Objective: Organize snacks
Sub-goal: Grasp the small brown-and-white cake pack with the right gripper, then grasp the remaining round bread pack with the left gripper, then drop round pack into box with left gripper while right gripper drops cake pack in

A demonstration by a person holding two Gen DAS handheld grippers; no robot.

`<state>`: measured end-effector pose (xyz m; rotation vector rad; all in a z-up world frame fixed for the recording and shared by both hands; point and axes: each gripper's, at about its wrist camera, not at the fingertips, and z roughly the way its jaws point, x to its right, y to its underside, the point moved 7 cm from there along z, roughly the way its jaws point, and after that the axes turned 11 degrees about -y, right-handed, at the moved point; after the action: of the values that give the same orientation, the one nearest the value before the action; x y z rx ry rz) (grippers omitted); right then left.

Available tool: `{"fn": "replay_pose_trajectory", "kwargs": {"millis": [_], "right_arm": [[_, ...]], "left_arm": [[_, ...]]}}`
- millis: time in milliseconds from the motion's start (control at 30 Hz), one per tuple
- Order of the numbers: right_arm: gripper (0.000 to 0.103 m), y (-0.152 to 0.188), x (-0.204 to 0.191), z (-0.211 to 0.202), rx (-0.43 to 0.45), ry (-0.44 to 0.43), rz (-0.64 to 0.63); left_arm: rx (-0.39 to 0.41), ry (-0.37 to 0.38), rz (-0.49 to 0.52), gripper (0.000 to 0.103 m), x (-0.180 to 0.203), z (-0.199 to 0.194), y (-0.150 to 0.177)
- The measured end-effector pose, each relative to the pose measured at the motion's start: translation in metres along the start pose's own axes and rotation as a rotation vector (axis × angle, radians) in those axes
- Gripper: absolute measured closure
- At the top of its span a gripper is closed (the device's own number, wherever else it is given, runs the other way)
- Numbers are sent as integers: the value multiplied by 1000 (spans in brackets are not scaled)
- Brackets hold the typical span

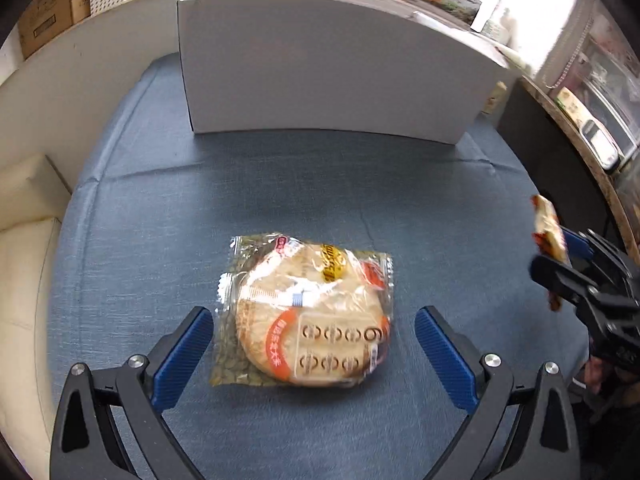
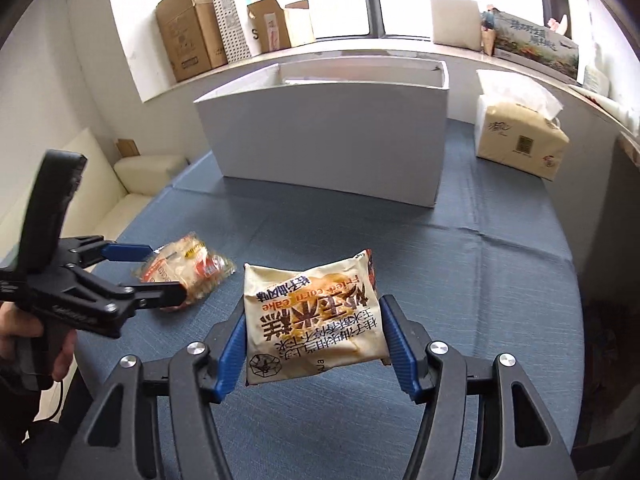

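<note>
A table covered with a blue cloth [image 2: 460, 248] is seen below a window ledge on which cardboard boxes [image 2: 192, 36] are stacked, and a cream sofa [image 2: 132, 184] stands to the left of the table. At the far side of the cloth an open white box [image 2: 328, 140] is set upright, with a pack of tissues [image 2: 520, 136] just beside it on the right. The right gripper [image 2: 312, 344] is shown with its blue pads pressed against both sides of a cream packet of fried corn cake [image 2: 312, 320], which is pinched between them and held clear of the cloth near the middle of the table. To its left, a clear-wrapped round cracker packet [image 1: 308, 312] is lying flat on the cloth, well apart from the white box. The left gripper [image 1: 314, 344] is held by a hand [image 2: 52, 344] over this packet with its fingers spread wide, one on either side of the wrapper; no contact with it can be made out.
</note>
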<state>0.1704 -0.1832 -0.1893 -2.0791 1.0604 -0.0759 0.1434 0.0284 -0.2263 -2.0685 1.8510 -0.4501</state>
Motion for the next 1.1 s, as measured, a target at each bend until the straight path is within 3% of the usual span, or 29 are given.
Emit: {"fn": "replay_pose_trajectory", "kwargs": {"millis": [200,267,400,600,867,1100], "right_arm": [[37,1,6,-4,11,5,37],[37,3,7,-2,11,-5,48],[37,6,7,2,5,-8,58],[37,4,4,-1,25,-19,54],[37,-14,8,-17,98,-43,89],[37,-55,14,-43,201,-67,92]], "left_arm": [[17,-76,98,0,10,9,3],[46,-116,144,6,13,9,7],[74,-117,153,21,13,4,6],[118,-112,161,21,8,-15,-2],[268,-25,151,21,19,-74,-54],[374,34,132,21,18,-116,-115]]}}
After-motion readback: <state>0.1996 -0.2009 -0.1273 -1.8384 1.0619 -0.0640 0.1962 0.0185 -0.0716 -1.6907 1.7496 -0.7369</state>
